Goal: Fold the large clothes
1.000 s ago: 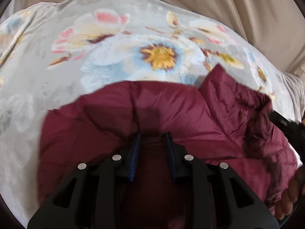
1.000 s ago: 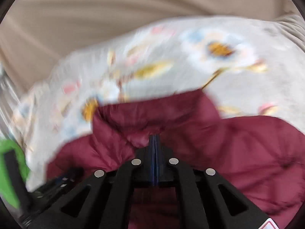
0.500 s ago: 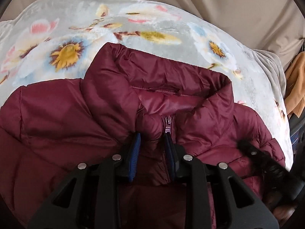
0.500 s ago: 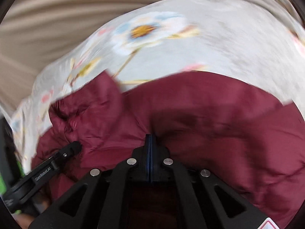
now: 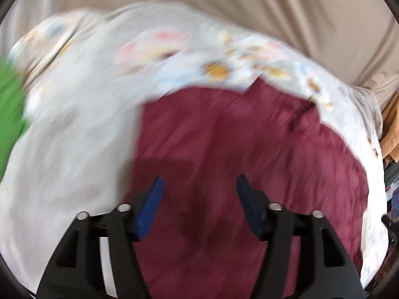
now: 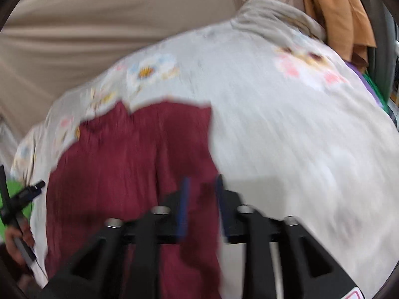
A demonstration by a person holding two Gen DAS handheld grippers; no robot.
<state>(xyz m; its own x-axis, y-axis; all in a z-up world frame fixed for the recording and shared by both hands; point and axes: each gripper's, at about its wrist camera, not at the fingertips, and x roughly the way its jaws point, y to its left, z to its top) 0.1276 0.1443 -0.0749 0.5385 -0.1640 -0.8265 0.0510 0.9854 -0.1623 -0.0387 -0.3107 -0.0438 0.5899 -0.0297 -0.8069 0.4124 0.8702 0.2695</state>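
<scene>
One maroon padded jacket [image 5: 249, 162] lies spread on the floral bed cover [image 5: 74, 137], directly below and ahead of both tools; the left hand-held gripper [image 5: 199, 199] hangs over its near left part, jaws opening wide with nothing pinched between them. The right hand-held gripper [image 6: 200, 199] sits at the jacket's right edge, jaws opening to a moderate gap, pads off the fabric, so neither is clearly nearer. Count: one jacket, two grippers; its long axis is lost to blur.
</scene>
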